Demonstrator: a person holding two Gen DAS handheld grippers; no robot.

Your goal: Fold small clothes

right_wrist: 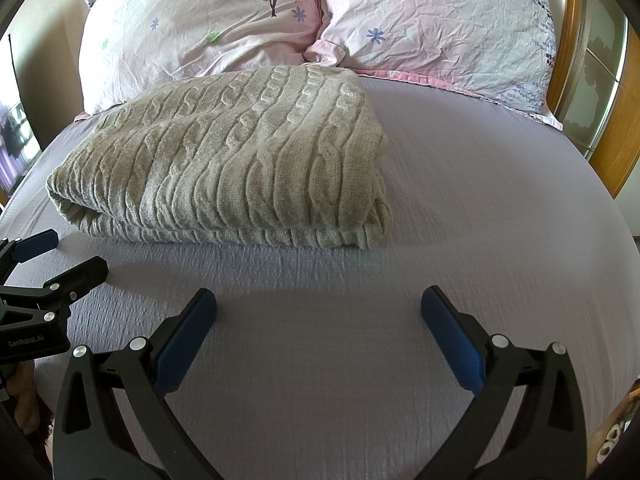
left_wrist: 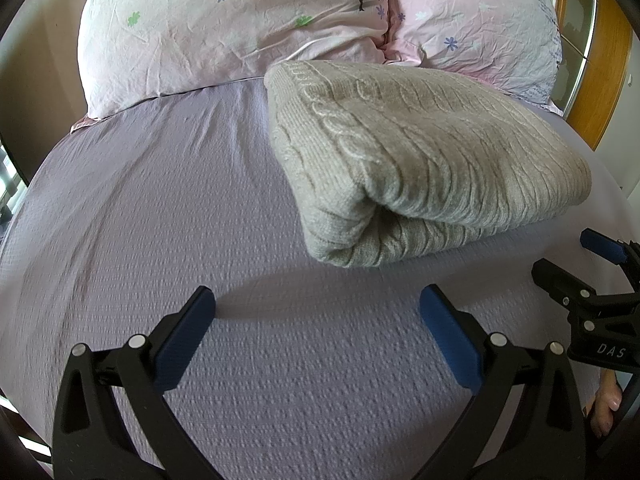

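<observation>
A beige cable-knit sweater [left_wrist: 404, 156] lies folded into a thick rectangle on the lilac bed sheet [left_wrist: 168, 208]; it also shows in the right wrist view [right_wrist: 232, 160]. My left gripper [left_wrist: 318, 300] is open and empty, a short way in front of the sweater's near left corner. My right gripper [right_wrist: 318, 300] is open and empty, in front of the sweater's right end. The right gripper also shows at the right edge of the left wrist view [left_wrist: 576, 256], and the left gripper at the left edge of the right wrist view [right_wrist: 68, 252].
Two pink floral pillows [left_wrist: 240, 28] [left_wrist: 476, 20] lean at the head of the bed behind the sweater. A wooden bed frame [right_wrist: 576, 92] curves along the right side. The sheet [right_wrist: 480, 208] stretches to the right of the sweater.
</observation>
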